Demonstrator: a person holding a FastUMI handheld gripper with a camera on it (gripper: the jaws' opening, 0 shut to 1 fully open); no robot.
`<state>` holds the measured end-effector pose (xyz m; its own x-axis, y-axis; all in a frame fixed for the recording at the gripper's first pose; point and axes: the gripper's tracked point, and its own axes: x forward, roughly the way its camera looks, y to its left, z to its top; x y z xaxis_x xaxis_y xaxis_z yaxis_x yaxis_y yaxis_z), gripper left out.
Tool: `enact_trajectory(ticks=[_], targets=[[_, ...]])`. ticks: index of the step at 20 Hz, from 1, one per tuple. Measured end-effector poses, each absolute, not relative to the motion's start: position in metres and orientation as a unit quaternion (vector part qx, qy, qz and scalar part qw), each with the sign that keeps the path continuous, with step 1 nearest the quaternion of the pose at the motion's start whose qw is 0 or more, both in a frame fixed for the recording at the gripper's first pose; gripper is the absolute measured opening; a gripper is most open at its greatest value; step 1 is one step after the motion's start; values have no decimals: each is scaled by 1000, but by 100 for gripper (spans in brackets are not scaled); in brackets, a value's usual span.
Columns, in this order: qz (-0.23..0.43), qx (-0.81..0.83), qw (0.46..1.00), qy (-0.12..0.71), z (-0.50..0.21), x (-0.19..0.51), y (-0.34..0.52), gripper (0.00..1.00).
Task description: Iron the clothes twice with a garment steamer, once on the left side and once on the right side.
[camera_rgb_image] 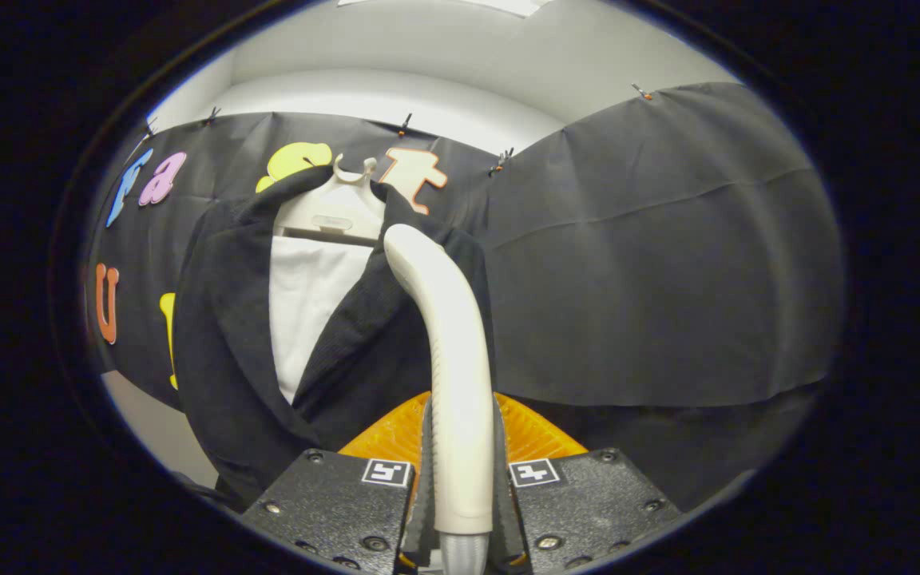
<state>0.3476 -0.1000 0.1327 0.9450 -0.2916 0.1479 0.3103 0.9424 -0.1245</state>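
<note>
Cream plastic garment steamer wand (456, 375) stands upright between the gripper's (460, 487) two fingers, which are clamped on its lower handle. Its rounded head rests against, or perhaps just before, the lapel of the black ribbed jacket (228, 351). That jacket hangs over a white shirt (308, 303) on a pale hanger (332, 212).

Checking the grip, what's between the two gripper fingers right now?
In the gripper view, the steamer handle sits between the fingers, which press on it from both sides; its head reaches the jacket.
</note>
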Motion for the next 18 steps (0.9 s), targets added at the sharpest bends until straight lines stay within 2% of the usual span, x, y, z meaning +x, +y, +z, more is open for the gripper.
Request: enact_trajectory(ticks=[18], targets=[[-199, -93, 975, 47, 15, 282, -106, 32]])
